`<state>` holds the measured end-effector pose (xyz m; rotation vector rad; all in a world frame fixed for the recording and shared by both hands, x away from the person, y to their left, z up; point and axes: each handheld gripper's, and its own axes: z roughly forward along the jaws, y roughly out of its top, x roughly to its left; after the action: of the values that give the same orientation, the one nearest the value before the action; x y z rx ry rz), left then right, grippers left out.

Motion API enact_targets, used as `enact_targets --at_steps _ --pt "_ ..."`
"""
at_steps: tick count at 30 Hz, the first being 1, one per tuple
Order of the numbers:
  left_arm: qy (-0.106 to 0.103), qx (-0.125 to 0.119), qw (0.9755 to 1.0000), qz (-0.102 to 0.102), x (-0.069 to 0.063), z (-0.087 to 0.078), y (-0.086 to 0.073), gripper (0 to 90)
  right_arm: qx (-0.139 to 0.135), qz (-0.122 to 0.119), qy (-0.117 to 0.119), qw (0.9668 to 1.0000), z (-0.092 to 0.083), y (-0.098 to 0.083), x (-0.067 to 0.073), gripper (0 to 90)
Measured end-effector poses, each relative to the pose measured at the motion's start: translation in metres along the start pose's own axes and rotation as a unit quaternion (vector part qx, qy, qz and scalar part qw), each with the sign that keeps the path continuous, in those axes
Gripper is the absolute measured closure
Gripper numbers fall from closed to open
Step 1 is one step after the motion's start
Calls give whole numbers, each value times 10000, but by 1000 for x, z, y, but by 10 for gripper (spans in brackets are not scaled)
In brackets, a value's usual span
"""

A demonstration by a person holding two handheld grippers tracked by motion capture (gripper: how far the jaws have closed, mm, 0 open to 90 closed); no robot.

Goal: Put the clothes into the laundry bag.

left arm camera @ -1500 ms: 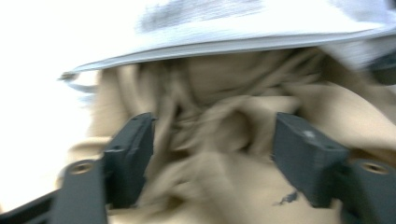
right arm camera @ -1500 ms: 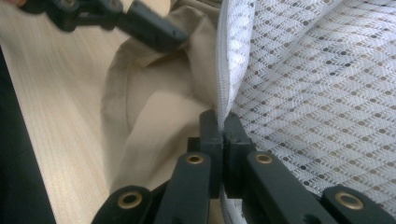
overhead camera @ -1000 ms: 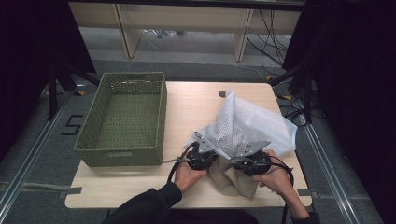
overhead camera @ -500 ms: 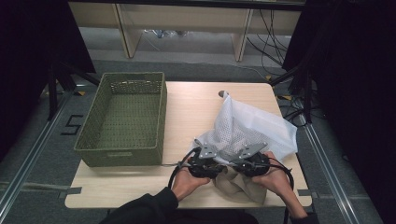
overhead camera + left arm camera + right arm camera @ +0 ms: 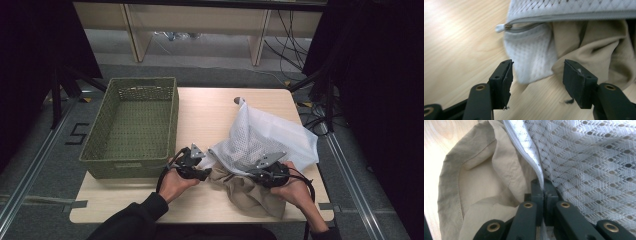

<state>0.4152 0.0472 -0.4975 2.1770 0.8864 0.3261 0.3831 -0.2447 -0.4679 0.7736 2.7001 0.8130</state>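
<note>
The right hand-held gripper [image 5: 543, 192] is clamped on the zipper edge of the white mesh bag [image 5: 260, 137], at 5 o'clock on the bench [image 5: 210, 115]. The left hand-held gripper [image 5: 537, 75] has just been opening, nothing between its jaws; it should regrip the bag's loose corner, not the beige garment [image 5: 247, 192].

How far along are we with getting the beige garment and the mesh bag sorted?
Partly done: the beige garment sits half inside the white mesh bag, spilling out of its open zipper mouth. The right gripper is clamped on the bag's zipper edge. The left gripper has just been opening, with nothing gripped. The green basket holds nothing.
</note>
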Motion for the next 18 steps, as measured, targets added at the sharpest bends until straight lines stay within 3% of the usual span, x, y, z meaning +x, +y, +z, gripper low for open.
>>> enact_targets --at_steps 1,2,4,6,10,11,13,15,17,18 --pt "-77 -66 9999 -34 0 2 1 417 12 46 -3 10000 0 0 0 900" --pt "-60 -61 10000 17 -1 2 3 424 -28 -79 27 10000 0 0 -2 900" --pt "100 17 9998 156 -2 6 8 422 -15 -73 20 10000 0 0 -2 900" --pt "177 92 9998 -81 -1 9 11 414 23 39 6 10000 -1 0 0 900" --pt "463 271 9985 -143 2 12 10 445 56 24 40 10000 -2 0 0 900" --pt "539 353 9978 -136 3 12 9 446 -4 -81 38 10000 0 0 -2 900" --pt "586 414 9973 -124 6 16 8 450 20 33 19 10000 -1 0 0 900" --pt "606 436 9971 -168 7 21 8 446 21 33 16 10000 -1 0 0 900" --pt "508 378 9979 -154 8 23 10 448 -18 -81 45 10000 0 0 -2 900" --pt "384 309 9984 -261 7 26 10 497 -23 -81 43 10000 0 0 -2 900"
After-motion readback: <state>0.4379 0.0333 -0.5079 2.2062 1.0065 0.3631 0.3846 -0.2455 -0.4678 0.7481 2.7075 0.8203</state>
